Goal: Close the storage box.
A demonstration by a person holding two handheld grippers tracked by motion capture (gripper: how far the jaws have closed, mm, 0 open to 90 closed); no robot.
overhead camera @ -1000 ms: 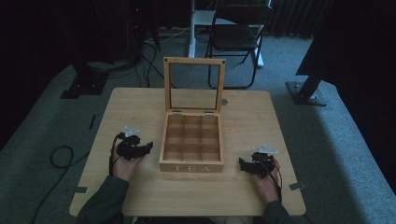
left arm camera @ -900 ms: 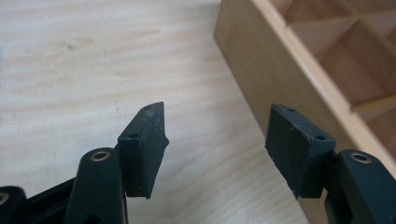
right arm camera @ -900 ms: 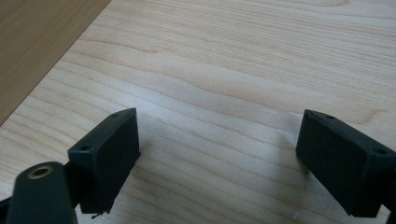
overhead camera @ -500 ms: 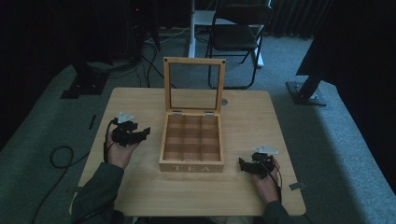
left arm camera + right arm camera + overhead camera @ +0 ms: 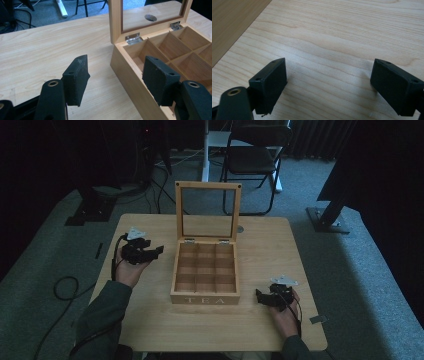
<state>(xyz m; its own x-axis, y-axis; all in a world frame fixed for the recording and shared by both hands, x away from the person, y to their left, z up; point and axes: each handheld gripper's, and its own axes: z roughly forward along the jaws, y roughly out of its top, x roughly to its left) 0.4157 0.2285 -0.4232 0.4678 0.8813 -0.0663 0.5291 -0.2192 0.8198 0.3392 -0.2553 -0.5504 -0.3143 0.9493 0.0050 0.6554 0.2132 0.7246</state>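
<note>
I note the tea box [image 5: 205,272] mid-desk [image 5: 150,320], lid [image 5: 207,212] upright at its far edge, my left hand-held gripper [image 5: 150,252] jaws wide and empty just beside the box's left wall near the hinge, nearer than the right hand-held gripper [image 5: 264,298], also wide, by the front corner.

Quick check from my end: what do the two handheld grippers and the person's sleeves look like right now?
Both are black two-jaw tools. The left gripper and right gripper each carry a grey three-cornered plate on top and trail a black cable. Up close, the left gripper's fingers are blocky black pads with small screw holes, pivoting on brass-ringed joints. The left sleeve is dark green.
</note>
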